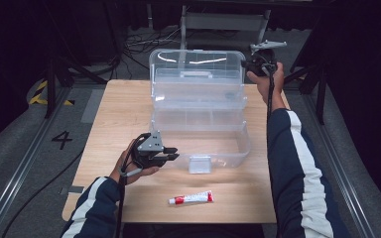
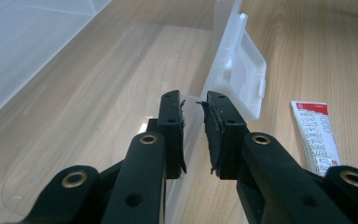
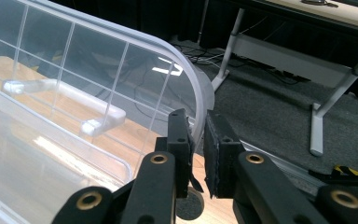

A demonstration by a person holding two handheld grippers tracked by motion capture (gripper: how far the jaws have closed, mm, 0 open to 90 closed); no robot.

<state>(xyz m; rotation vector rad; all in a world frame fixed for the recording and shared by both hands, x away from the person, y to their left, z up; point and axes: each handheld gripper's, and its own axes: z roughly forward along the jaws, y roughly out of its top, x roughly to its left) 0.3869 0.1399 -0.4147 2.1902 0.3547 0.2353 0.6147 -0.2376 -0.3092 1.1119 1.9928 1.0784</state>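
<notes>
While the clear box (image 1: 198, 124) is braced mid-table by the left gripper (image 1: 171, 153), nipped onto its front wall, the lid (image 1: 196, 67) is held raised by the right gripper (image 1: 248, 63), pinched on its rim; next, controlled lowering or release is judged necessary.

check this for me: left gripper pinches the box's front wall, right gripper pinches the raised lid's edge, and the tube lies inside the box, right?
Not quite. The tube lies on the table in front of the box, not inside it, as the high view shows. The rest stands: the left gripper pinches the front wall, the right gripper the lid edge.
</notes>
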